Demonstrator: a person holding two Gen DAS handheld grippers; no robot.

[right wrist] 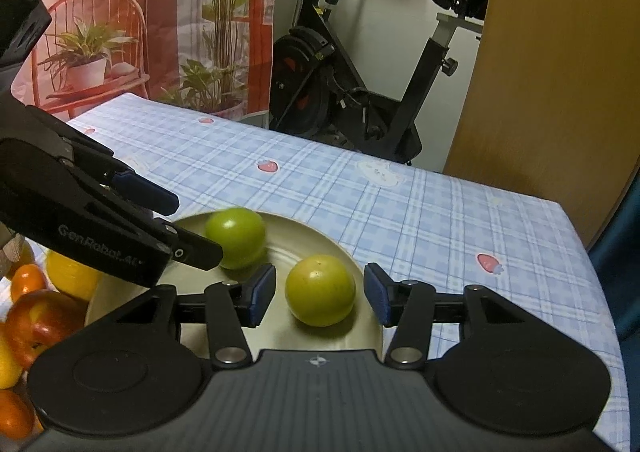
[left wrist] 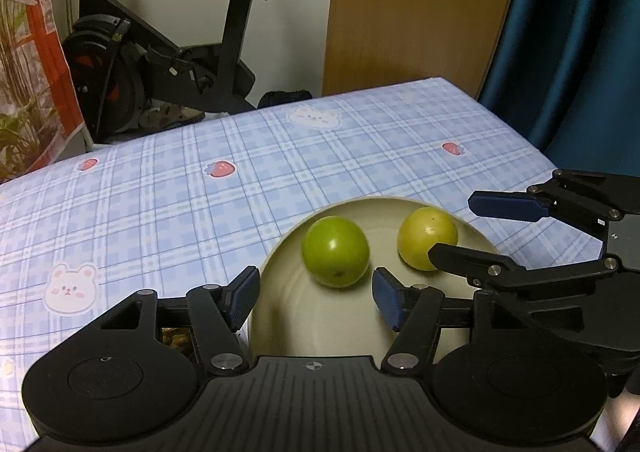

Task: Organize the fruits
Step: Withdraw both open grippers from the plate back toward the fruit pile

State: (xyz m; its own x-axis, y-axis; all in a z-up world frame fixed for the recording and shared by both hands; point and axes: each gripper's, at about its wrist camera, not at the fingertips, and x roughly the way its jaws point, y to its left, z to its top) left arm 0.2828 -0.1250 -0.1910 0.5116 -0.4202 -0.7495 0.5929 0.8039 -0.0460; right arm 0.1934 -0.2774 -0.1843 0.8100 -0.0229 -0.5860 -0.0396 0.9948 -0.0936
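Left to right across the blue checked tablecloth (right wrist: 400,211): at the far left edge of the right wrist view lies a heap of unsorted fruit, namely small orange citrus fruits (right wrist: 26,282), a yellow lemon-like fruit (right wrist: 70,278) and a red apple (right wrist: 38,322). Next comes the round, pale beige plate (left wrist: 276,332), which carries two fruits. The brighter green round fruit (left wrist: 335,251) sits toward the plate's left and far side; the yellower green round fruit (left wrist: 426,236) sits to its right, apart from it. The left gripper (left wrist: 316,298) hovers over the plate with its blue pads parted and nothing between them, the brighter green fruit lying free just beyond. The right gripper (right wrist: 320,296) has its pads on either side of the yellower fruit with visible gaps, so it is judged released. Two green fruits thus appear sorted; the mixed heap beside the plate remains to be handled.
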